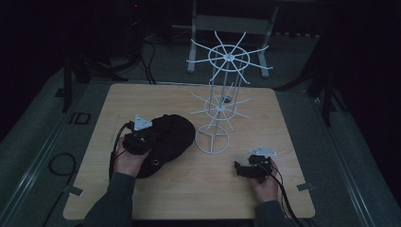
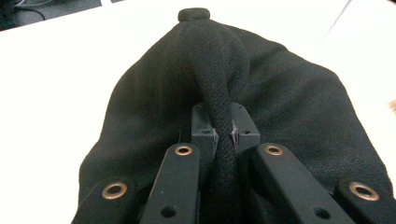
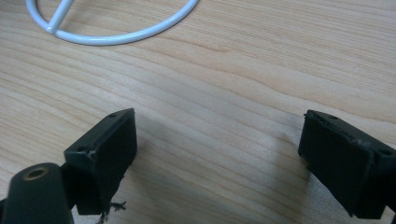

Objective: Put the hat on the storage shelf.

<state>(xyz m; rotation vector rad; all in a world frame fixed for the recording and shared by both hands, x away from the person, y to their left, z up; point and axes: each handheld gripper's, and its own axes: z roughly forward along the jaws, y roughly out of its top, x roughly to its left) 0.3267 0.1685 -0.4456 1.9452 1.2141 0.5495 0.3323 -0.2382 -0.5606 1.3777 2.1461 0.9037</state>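
Black knit cap (image 1: 172, 137) sits left of centre on the table (image 1: 246, 189), left claw (image 2: 223, 137) pinched on a fold. I'd lift slowly, keeping the fabric bunched. Right claw (image 3: 217, 154), lower right, gapes wide; white rack (image 1: 220, 106) stands mid-frame.

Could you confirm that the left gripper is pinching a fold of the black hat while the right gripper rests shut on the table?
Not quite: the right gripper is open, its jaws spread wide over bare table, as the right gripper view shows. The left gripper does pinch a fold of the black hat.
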